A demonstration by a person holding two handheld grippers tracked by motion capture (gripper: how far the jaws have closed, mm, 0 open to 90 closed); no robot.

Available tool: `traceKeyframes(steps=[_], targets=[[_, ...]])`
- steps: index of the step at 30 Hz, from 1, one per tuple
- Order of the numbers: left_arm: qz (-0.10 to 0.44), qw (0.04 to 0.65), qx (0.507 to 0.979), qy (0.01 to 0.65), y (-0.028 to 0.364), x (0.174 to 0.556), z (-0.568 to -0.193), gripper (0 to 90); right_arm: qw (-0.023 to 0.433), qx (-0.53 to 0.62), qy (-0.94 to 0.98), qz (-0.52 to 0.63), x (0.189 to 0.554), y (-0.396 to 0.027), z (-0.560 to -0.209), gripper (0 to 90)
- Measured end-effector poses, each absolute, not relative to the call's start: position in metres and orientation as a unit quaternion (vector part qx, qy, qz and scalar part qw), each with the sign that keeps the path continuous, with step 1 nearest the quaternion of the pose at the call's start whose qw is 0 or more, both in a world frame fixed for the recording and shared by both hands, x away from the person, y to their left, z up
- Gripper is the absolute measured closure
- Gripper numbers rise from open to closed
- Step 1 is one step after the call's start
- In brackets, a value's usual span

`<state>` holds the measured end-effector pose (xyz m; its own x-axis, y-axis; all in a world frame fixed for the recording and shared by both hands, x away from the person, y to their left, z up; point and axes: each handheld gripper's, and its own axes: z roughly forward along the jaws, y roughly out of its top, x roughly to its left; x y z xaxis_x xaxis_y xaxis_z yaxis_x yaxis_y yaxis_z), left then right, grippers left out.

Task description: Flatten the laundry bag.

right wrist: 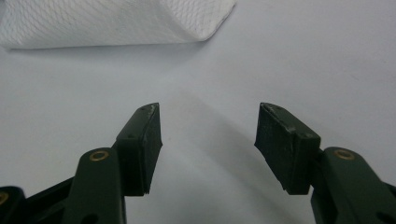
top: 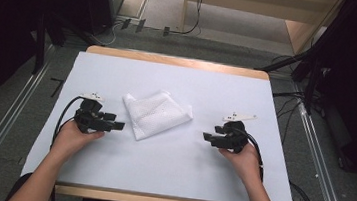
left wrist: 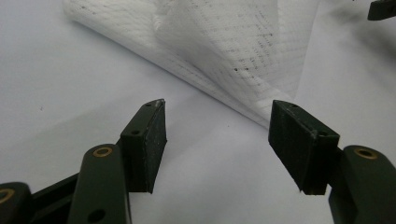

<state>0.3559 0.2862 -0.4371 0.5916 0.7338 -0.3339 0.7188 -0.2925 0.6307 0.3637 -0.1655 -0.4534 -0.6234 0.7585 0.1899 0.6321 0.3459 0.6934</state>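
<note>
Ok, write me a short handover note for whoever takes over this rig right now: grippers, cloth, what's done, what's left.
Left gripper: open, nothing between its fingers, close beside the white cloth.
Right gripper: open, holding nothing, farther from the cloth.
Cloth: folded, lying mid-table on the white table cover, one layer lifting slightly.
Done: the cloth looks folded and released.
Left: probably press it flat or fold again; I can't tell which.

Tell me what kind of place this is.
Probably a lab or recording workspace: a wooden table covered with a white sheet holds one folded white cloth, cables trail over the grey floor, and metal rails flank the table.
</note>
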Motion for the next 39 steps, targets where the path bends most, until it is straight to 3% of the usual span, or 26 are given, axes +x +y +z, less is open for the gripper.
traceKeyframes(steps=[39], targets=[[0.014, 0.389, 0.79, 0.474, 0.301, 0.335, -0.434, 35.1, 0.046, 0.355, 0.846, 0.396, 0.357, -0.098, -0.428, 46.0]])
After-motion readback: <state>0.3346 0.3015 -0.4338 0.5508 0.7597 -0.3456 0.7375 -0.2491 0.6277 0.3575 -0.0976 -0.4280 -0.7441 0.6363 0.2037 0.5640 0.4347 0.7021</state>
